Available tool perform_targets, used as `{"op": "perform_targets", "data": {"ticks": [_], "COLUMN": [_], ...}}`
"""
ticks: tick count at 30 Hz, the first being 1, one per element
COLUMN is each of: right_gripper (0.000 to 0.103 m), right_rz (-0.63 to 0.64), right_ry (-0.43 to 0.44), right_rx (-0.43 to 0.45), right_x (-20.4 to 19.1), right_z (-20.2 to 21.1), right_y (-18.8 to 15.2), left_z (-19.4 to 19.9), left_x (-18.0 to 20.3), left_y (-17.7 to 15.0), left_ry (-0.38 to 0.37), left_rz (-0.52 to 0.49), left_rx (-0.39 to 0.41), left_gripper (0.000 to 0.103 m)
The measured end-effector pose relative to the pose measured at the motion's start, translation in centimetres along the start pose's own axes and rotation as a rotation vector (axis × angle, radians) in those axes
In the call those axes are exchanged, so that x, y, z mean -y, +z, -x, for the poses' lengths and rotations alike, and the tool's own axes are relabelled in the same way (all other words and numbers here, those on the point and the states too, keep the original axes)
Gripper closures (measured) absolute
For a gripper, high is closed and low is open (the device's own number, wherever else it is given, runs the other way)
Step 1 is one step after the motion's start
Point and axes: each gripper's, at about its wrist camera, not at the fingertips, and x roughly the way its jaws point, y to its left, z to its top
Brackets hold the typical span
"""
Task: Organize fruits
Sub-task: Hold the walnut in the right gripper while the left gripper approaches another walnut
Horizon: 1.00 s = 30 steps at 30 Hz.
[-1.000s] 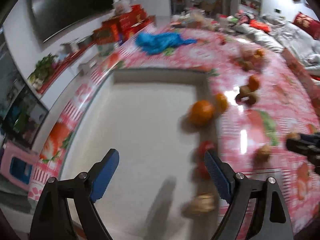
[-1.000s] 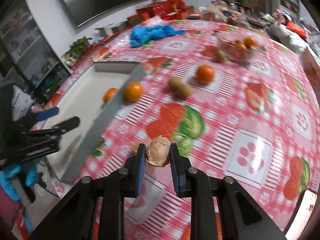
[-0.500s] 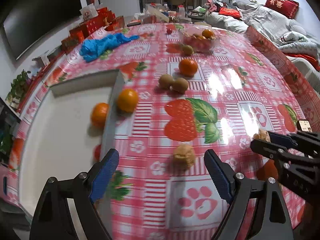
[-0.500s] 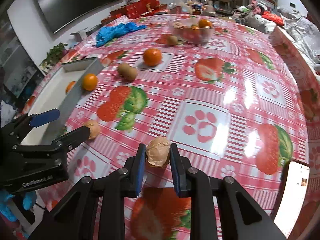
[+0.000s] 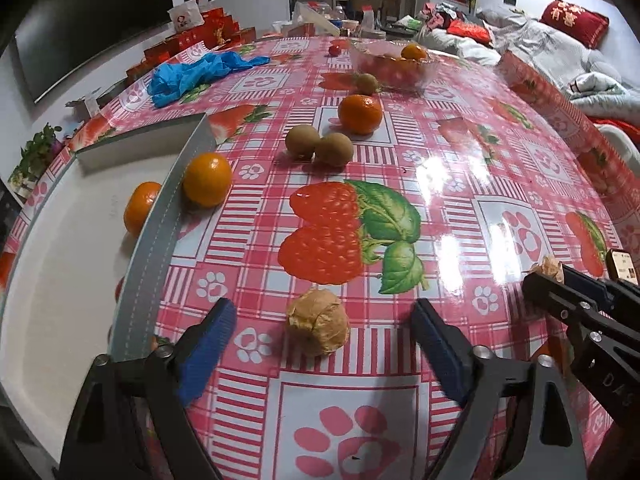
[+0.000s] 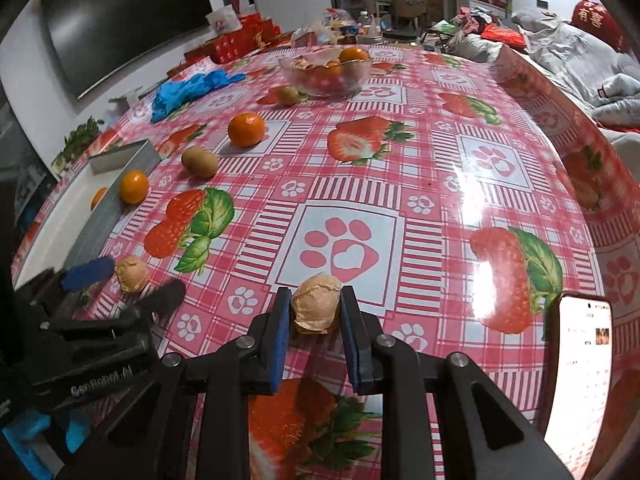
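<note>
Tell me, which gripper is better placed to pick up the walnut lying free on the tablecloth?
Left. The left gripper is opening around the loose walnut, which lies between its pads, untouched. The right gripper is already shut on another walnut, so it is occupied.

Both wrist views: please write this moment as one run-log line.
left hand-held gripper: opening around loose walnut | right hand-held gripper: shut on second walnut | tray: one orange inside

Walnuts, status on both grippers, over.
Right gripper shut on one walnut. Left gripper jaws opening, second walnut between them on the tablecloth, untouched. Nothing in the way.
</note>
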Motion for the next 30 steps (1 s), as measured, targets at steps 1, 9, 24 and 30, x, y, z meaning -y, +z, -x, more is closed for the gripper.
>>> {"op": "perform_targets", "data": {"ticks": [1,9,24,30], "right_gripper": [0.077,0.077,0.077,0.077], "right_rz": [-0.009,-0.053,-0.064,-0.063], "right_ry": [0.003,0.023,0.027,0.025], "right_rx": [0.007,0.035,0.037,0.037], "right_x": [0.07,0.82,0.85,0.85], "right_z": [0.03,0.00,-0.19,-0.20], "right_y": [-0.09,-0.33,-0.25,-0.27], "left_z": [-0.01,0.05,0.05,0.02], "left_x": [-0.22,-0.15,-0.15,-0.18], "left_y": [-0.28,-0.47,-0.48,-0.43], "left_ry": [-0.006,-0.006,-0.006,-0.006], "left_rz": [0.018,0.013,0.013,0.013], "left_rx": [0.010,0.022,0.022,0.022], "left_gripper": [0.000,0.000,0.000,0.000]}}
